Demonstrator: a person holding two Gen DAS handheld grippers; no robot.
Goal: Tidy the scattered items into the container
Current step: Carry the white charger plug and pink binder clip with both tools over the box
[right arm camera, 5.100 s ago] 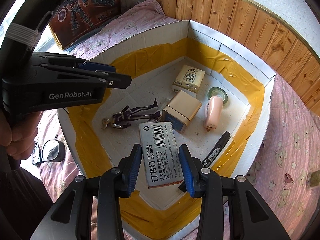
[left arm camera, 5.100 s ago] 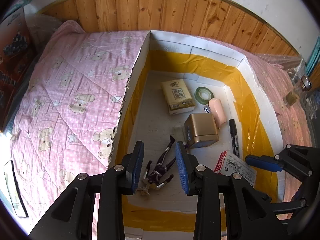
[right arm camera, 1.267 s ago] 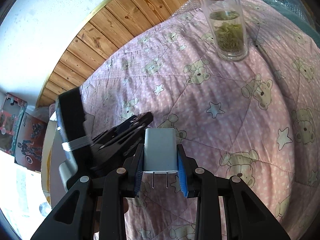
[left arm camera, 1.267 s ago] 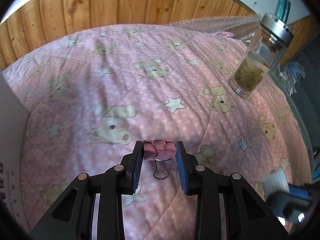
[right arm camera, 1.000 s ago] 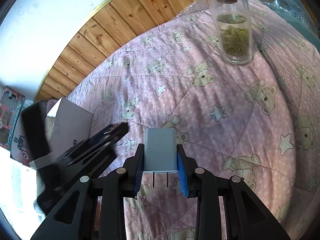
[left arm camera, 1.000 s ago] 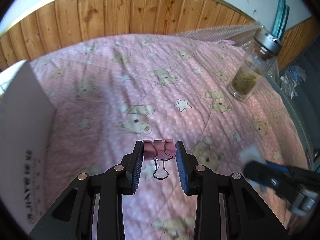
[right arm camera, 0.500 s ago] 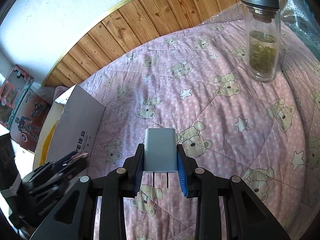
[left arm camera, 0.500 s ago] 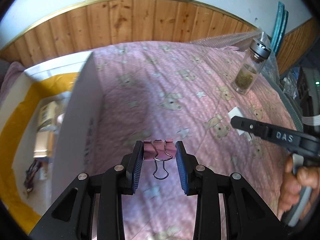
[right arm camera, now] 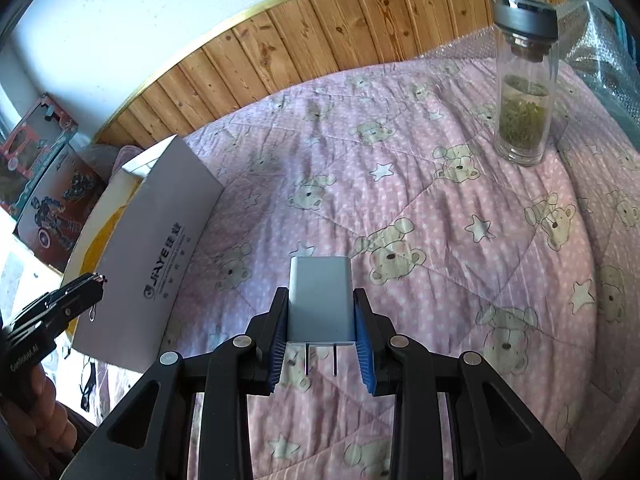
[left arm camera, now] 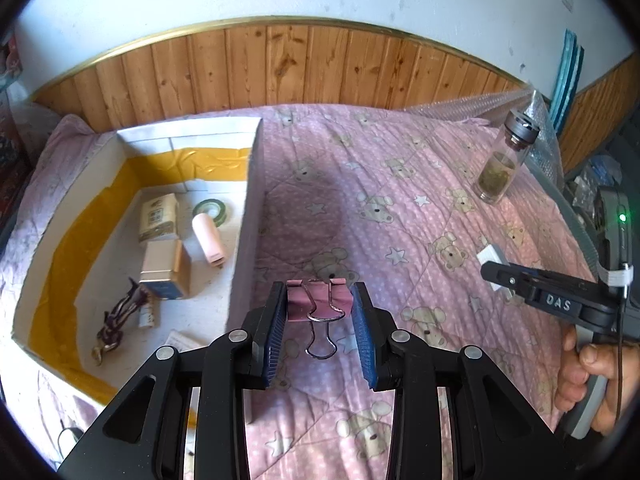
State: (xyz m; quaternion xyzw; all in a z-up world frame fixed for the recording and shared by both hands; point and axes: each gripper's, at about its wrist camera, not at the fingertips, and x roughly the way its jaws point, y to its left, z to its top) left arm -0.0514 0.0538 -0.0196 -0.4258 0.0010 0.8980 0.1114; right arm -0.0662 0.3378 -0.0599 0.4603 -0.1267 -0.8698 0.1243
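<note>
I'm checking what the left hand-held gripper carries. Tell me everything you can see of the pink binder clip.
The small pink binder clip looks like painted metal, with two silver wire handles hanging toward the camera. It is pinched by its sides between the left hand-held gripper's blue pads, lifted above the pink bear-print quilt, just right of the white cardboard box's wall.

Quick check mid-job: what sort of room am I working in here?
Most likely a bedroom: the work surface is a bed under a pink quilted bear-print bedspread, set against a white wall with knotty wooden wainscot panelling, with boxed toy figures stacked beside it.
</note>
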